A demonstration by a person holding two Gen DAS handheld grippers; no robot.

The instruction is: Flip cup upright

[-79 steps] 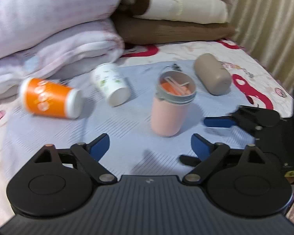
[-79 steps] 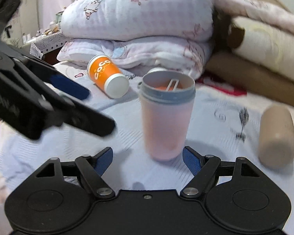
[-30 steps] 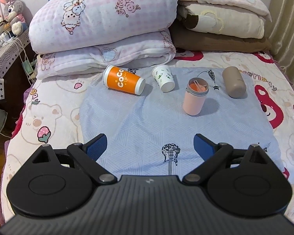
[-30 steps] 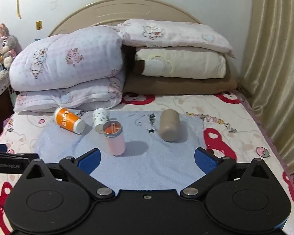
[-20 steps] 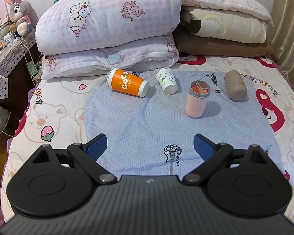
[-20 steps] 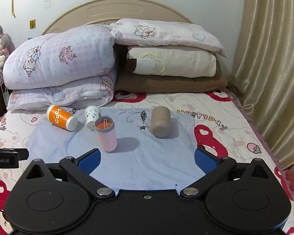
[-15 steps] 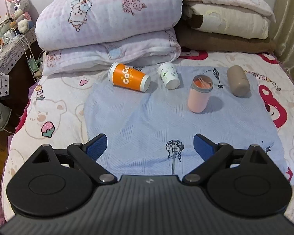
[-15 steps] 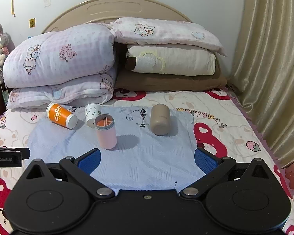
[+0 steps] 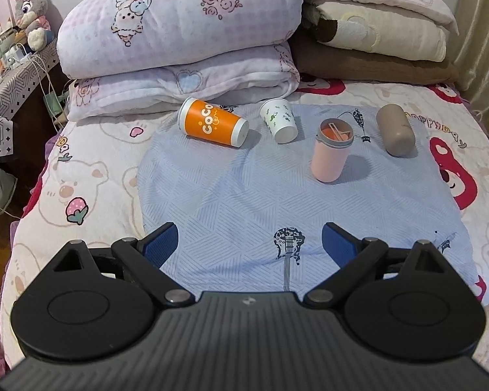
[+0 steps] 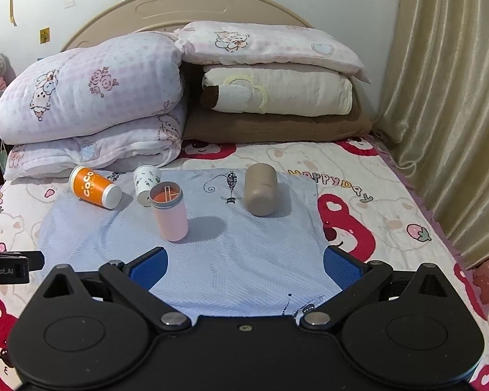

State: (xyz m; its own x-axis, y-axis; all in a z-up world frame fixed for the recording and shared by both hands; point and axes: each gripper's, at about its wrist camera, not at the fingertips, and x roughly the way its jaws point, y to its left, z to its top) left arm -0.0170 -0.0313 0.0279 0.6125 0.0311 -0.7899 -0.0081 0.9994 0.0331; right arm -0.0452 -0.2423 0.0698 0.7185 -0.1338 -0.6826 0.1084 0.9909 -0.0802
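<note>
Seen on a blue cloth [image 9: 244,202] spread over a cartoon-print bedsheet [image 9: 91,176]: four cups, one upright, three on their sides. Stood upright near the cloth's middle, the pink cup [image 9: 331,154] [image 10: 170,213], grey-rimmed, with orange pieces showing inside its open mouth. Lay tipped over beyond the pink cup and to its left, a small white cup [image 9: 278,120] [image 10: 145,184] with a green pattern, base turned toward the cameras. Lay further left of the pink cup, near the cloth's far left corner, an orange cup [image 9: 213,126] [image 10: 94,187] lettered "CoCo", also on its side. Rested to the right of the pink cup and slightly beyond it, a tan cup [image 9: 395,134] [image 10: 260,189], on its side, apart from the others. Piled behind the pink cup at the head of the bed, folded quilts [image 10: 91,104] and pillows [image 10: 270,91].

Held well short of the pink cup, both tools: left gripper [image 9: 249,244] and right gripper [image 10: 246,267], each with blue-padded jaws spread wide and grasping nothing, touching none of the cups.
</note>
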